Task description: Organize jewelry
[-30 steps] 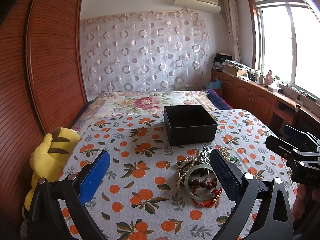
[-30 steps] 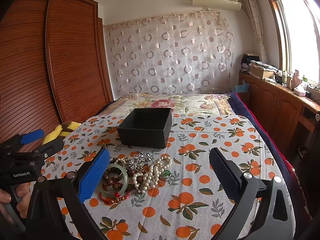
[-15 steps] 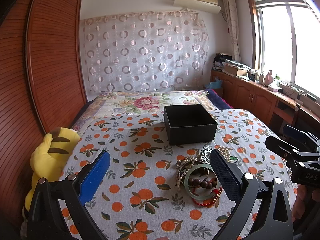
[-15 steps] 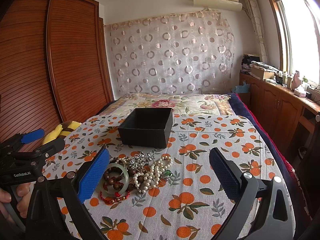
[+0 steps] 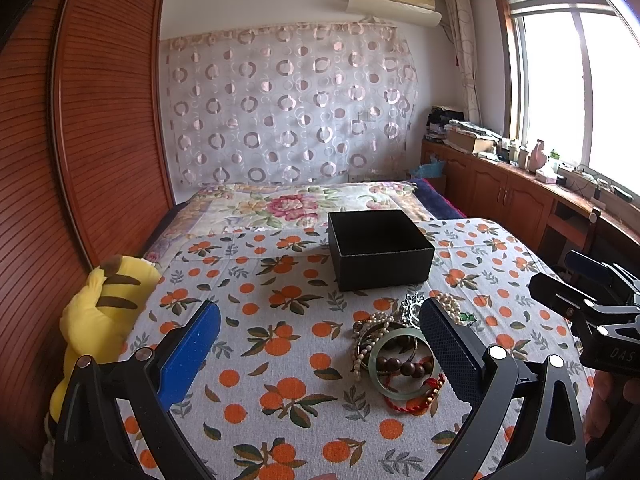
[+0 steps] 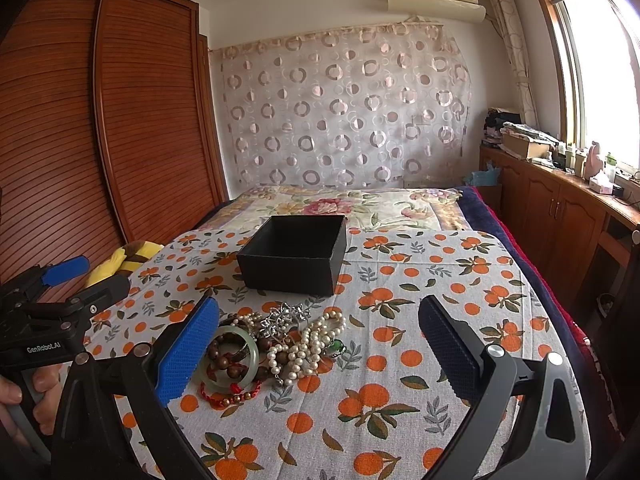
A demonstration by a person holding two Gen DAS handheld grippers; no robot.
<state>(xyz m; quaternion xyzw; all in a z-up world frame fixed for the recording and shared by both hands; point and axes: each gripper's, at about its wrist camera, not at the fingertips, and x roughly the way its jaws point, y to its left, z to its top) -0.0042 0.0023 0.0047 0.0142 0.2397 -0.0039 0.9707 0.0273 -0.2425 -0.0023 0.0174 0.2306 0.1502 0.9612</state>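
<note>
While both the left gripper [image 5: 320, 352] and right gripper [image 6: 320, 350] hover spread wide and empty, the jewelry pile [image 6: 276, 346] lies tangled on the bedspread [image 6: 420, 320] — just before the black box [image 6: 294, 254].

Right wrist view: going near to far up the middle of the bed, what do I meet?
Red string bracelet → green jade bangle → silver ornament → black box → floral quilt → circle-pattern curtain.

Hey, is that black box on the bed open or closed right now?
Open. The black box has no lid on it, and its dark inside walls show from above. The jewelry pile lies on the bedspread in front of it.
</note>
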